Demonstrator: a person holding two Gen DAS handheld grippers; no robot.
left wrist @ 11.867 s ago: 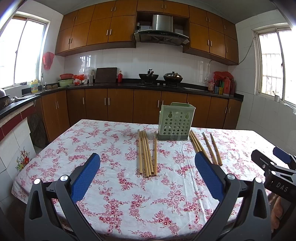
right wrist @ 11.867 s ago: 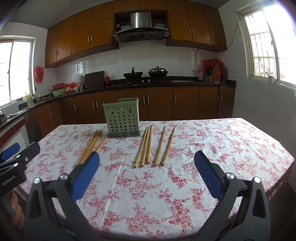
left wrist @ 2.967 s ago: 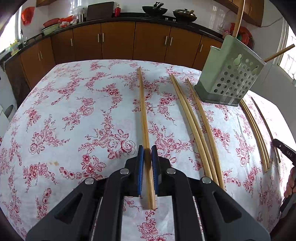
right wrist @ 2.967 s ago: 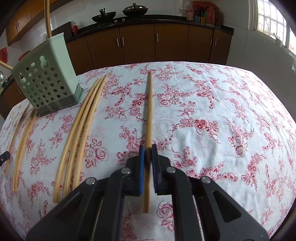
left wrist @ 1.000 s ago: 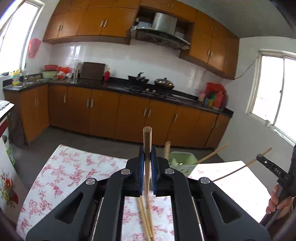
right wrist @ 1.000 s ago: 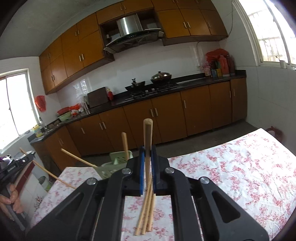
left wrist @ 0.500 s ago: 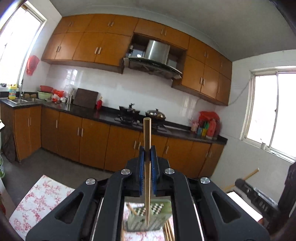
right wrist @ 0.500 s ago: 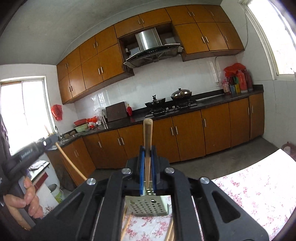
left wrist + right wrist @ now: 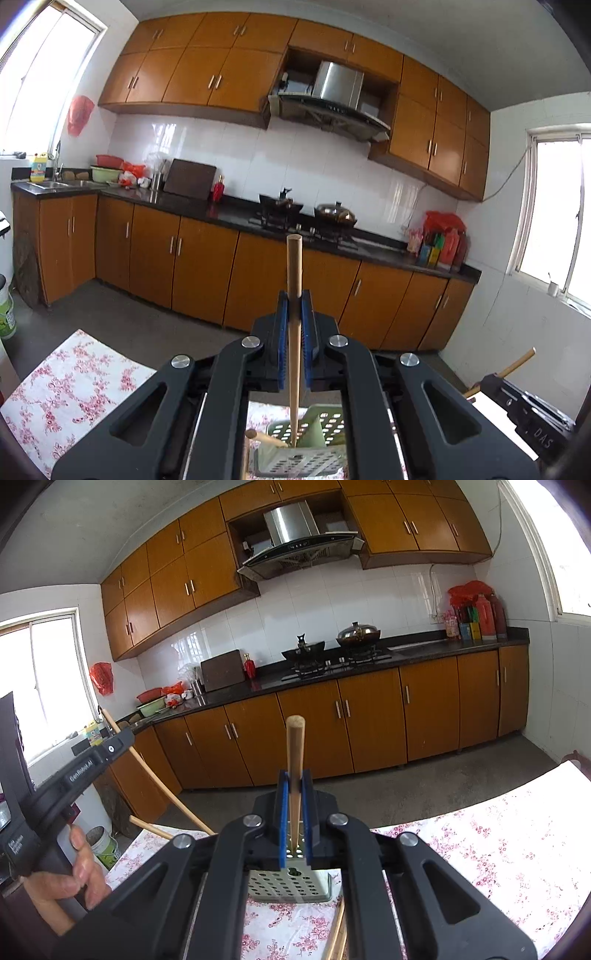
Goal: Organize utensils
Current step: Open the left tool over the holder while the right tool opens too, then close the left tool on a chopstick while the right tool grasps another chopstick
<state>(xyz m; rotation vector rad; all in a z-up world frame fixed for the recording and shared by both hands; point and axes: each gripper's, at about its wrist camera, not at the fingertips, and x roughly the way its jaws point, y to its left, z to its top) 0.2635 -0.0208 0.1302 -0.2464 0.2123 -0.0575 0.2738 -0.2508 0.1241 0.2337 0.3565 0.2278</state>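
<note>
Lettering "GenRobot.AI" on left gripper point(image 9: 92, 764), clamping chopstick point(image 9: 294, 332).

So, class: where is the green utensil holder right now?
The green utensil holder sits at the bottom centre of both wrist views, on the floral tablecloth, directly beneath the chopstick clamped in the left gripper.

Both tools were clamped shut, each on an upright chopstick. The left tool point(image 9: 294, 314) and right tool point(image 9: 294, 794) pointed level. A bare hand point(image 9: 70, 871) gripped the left tool's handle.
</note>
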